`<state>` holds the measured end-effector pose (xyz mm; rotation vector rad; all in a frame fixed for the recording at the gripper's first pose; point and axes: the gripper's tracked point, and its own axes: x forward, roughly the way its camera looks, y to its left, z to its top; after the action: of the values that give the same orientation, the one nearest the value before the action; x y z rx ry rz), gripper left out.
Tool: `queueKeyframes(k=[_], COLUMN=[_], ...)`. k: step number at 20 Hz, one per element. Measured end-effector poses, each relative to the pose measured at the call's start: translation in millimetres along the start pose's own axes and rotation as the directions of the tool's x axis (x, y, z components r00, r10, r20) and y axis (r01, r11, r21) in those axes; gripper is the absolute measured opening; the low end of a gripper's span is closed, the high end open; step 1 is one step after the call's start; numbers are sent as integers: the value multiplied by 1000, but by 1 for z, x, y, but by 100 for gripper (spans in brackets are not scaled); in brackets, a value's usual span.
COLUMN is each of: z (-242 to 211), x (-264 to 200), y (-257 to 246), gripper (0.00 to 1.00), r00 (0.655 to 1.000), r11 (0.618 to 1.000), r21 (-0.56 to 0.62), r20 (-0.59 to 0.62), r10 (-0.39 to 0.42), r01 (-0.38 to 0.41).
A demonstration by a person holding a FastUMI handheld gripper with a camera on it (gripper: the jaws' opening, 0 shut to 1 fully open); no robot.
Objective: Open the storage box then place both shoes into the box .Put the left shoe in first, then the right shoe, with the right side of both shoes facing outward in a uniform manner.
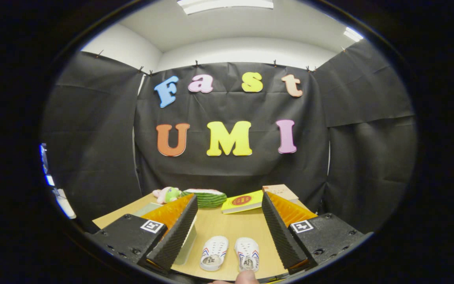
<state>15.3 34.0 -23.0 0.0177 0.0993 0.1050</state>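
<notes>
Two white perforated clog-style shoes stand side by side on the wooden table (231, 227), the left shoe (213, 253) and the right shoe (247, 253) close together but apart, toes pointing away toward the booth's back wall, each with red and blue stripes on the side and a round emblem at the heel. The heel of the right shoe is partly covered by a fingertip (246, 277) of a person that rises at the near table edge; the rest of that hand is cut off. The gripper (229, 246) hangs above the table with its fingers spread wide and nothing held; both shoes lie between the two fingers, touching neither. A pale flat panel (185, 246) stands just beside the inner face of the left finger, mostly hidden behind it; whether it belongs to the storage box cannot be told. Beyond the fingers, at the far side of the table, lie a yellow book (242, 201) with a red round mark, a tan cardboard box (281, 191) just behind it, a watermelon-slice plush (206, 197), and a small pink and green plush toy (166, 194), partly screened by the left finger. Black cloth closes the booth behind.
</notes>
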Motion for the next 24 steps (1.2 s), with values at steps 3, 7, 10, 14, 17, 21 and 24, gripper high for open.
queueKeyframes(k=[3,7,10,14,17,21,24], z=[-14,-51,-90,-138,-171,-200,-214], x=[9,30,46,59,72,83,86], y=[20,37,60,80,87,96,102], gripper=[100,100,100,98,97,94,80], r00=[995,973,920,818,761,692,656], r11=[996,983,948,886,856,798,759], r21=[12,32,136,273,345,481,549], r20=[-37,-140,-234,-351,-407,-435,-434], r10=[93,183,314,455,505,576,617], r01=[-92,-181,-289,-375,-384,-363,-351])
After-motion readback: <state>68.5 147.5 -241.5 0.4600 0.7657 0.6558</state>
